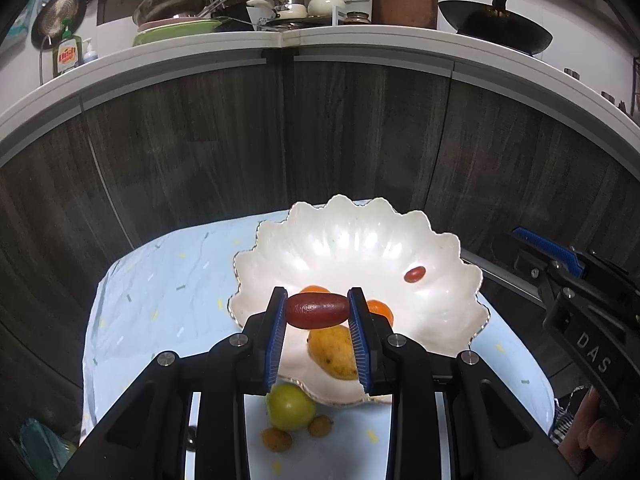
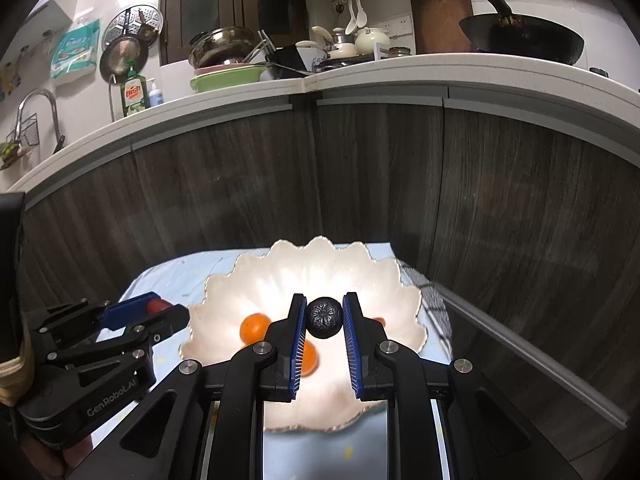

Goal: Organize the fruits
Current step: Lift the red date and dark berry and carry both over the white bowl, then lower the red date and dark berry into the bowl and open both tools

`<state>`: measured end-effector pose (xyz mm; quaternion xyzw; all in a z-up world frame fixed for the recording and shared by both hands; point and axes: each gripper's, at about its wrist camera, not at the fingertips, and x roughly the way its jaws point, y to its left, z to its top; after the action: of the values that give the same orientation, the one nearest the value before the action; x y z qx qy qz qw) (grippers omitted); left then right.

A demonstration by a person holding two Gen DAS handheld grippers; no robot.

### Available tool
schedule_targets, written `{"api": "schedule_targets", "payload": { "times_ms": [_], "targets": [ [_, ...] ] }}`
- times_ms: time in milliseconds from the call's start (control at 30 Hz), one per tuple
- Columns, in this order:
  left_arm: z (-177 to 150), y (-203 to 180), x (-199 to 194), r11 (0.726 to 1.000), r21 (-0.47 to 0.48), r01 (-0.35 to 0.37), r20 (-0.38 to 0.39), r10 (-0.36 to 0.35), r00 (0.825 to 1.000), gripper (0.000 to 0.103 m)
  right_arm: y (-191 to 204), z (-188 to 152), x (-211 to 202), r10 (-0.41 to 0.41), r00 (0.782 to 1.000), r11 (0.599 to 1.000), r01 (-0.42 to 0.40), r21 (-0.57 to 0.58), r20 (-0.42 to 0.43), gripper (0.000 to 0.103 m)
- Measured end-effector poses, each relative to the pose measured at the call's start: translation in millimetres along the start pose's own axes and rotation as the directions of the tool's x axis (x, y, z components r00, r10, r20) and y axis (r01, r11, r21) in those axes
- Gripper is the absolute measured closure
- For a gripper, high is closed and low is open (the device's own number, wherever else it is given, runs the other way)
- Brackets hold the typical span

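Observation:
A white scalloped bowl (image 1: 360, 240) stands on a small light-blue table (image 1: 160, 288). In it lie two oranges (image 1: 380, 309), a yellow mango (image 1: 334, 354) and a small red date (image 1: 414, 274). My left gripper (image 1: 318, 310) is shut on a long dark-red date (image 1: 318, 310), held above the bowl's near side. My right gripper (image 2: 324, 317) is shut on a dark round fruit (image 2: 324, 317) above the bowl (image 2: 332, 268); two oranges (image 2: 253, 326) show below. The left gripper (image 2: 154, 307) also shows in the right wrist view.
A green round fruit (image 1: 289, 406) and two small brown fruits (image 1: 276, 439) lie on the table in front of the bowl. Dark wood cabinet fronts (image 1: 320, 140) stand close behind, under a counter with pans and dishes. The right gripper (image 1: 560, 276) is at the right edge.

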<state>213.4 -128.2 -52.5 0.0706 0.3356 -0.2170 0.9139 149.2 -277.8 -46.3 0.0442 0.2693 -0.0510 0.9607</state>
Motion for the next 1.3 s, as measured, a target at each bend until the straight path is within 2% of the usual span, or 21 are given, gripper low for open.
{"api": "schedule_targets", "payload": {
  "times_ms": [567,1300],
  "targets": [
    [27,7,55,1.000,-0.008,0.001,-0.024,-0.001,1.000,0.073,-20,17,57,-0.022,0.999,0.999,0.023,0.033,-0.029,0.083],
    [36,13,116,1.000,-0.004,-0.001,-0.086,0.001,0.996,0.073,-27,23,127,-0.004,0.995,1.000,0.005,0.014,-0.104,0.083]
  ]
}}
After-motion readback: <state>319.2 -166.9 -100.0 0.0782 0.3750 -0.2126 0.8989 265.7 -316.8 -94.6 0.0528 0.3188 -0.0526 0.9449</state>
